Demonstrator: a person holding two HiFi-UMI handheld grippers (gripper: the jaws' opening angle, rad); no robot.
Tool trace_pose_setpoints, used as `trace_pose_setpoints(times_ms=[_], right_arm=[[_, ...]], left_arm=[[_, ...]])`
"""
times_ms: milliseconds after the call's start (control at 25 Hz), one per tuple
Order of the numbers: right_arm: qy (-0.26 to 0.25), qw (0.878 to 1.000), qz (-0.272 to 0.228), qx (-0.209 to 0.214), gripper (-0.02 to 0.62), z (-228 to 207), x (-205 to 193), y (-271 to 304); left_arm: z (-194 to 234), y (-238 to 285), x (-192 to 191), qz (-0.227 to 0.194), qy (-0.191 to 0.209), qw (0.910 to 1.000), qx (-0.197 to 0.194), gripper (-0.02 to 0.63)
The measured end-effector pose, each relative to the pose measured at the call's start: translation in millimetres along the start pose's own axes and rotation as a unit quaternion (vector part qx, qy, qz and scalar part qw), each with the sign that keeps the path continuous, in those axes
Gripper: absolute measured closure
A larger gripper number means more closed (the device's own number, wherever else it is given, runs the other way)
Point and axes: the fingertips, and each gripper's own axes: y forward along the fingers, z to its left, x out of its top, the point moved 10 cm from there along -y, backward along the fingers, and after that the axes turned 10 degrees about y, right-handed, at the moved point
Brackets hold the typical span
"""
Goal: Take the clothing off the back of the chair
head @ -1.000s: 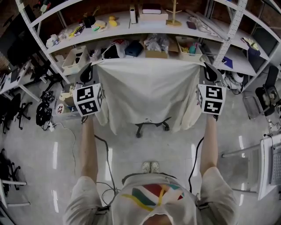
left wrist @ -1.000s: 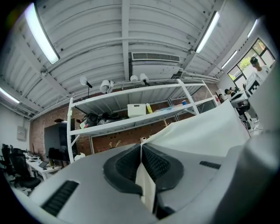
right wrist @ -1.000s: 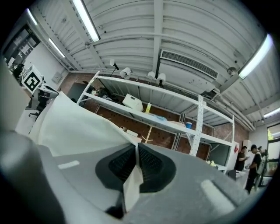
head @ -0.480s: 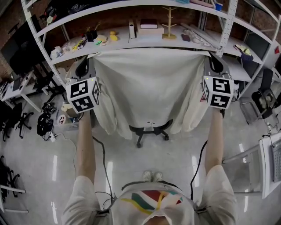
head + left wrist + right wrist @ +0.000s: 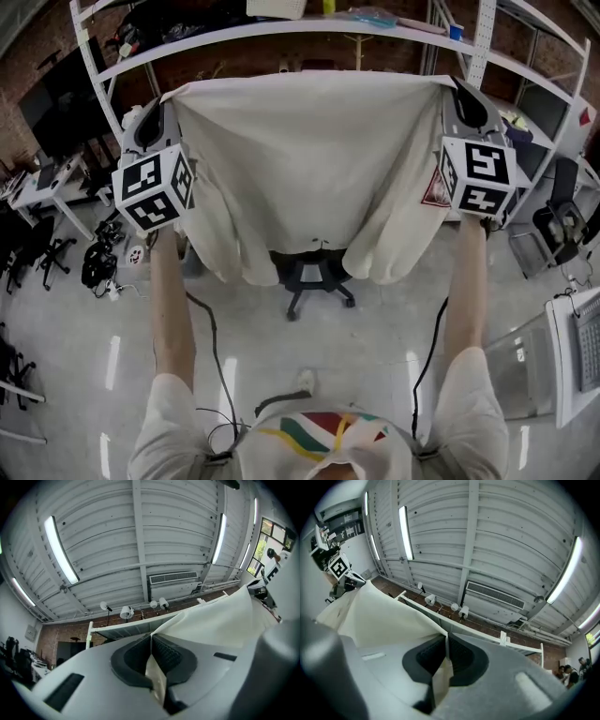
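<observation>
Both left tool (image 5: pixel 151 638) and right tool (image 5: pixel 446 638) clamp the shirt (image 5: pixel 309 159).

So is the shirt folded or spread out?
Spread out: left gripper and right gripper hold the shirt stretched wide by its top corners.

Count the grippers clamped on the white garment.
2. The left gripper pinches the white garment at its top left corner in the head view, and the right gripper pinches its top right corner. None hidden.
</observation>
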Motion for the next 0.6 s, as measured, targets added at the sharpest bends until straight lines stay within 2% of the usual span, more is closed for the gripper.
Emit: trace_pose_setpoints(times_ms=[280,600], right_arm=[[-0.002,0.999,-0.05,0.015,0.589,0.7,61.1,-49.4],[-0.004,0.996,-0.081,0.024,0.589,0.4,102.7,-96.9]], left_arm=[[19.2,-62.4,49.4,-0.019,0.011,0.9994,0.028,0.589],[34.5,-125.1,93.9,-0.038,0.021,0.9977,0.053,0.589]])
